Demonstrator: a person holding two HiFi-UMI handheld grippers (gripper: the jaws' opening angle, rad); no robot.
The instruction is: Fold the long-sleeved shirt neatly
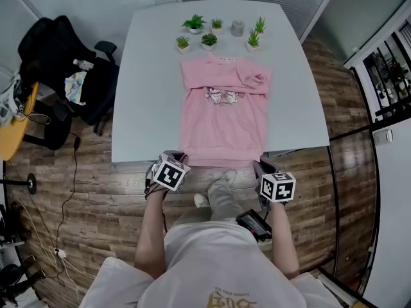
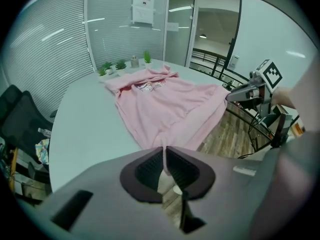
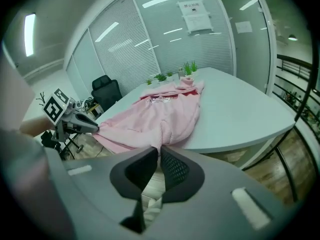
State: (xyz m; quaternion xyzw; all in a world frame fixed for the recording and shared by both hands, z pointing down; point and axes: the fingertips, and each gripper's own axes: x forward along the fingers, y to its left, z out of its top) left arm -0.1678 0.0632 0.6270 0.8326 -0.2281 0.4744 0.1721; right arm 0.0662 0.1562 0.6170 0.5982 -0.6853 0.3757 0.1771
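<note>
The pink long-sleeved shirt [image 1: 221, 117] lies flat on the white table [image 1: 148, 76], in the middle of the head view. Its collar points to the top of the frame and its hem reaches the near edge of the table, at the lower part of the picture. There is a small print on the chest. One sleeve is folded inward over the upper right part of the shirt, with its cuff near the shoulder.

The left gripper [image 1: 178, 158] is at the lower left corner of the hem. In the left gripper view its two jaws are together and the pink cloth is pinched between them [image 2: 164, 156]. The right gripper [image 1: 259, 167] is at the lower right corner of the hem. In the right gripper view its jaws are also closed on the pink cloth [image 3: 156, 154]. Each gripper is visible in the other's view, at the side edge of the frame, with the hem between them.

Behind the collar, near the far edge of the table, stand several small potted plants [image 1: 194, 23] and a small grey cup [image 1: 237, 27]. At the upper left of the head view there is a black office chair [image 1: 64, 63] on the wooden floor [image 1: 96, 191].
</note>
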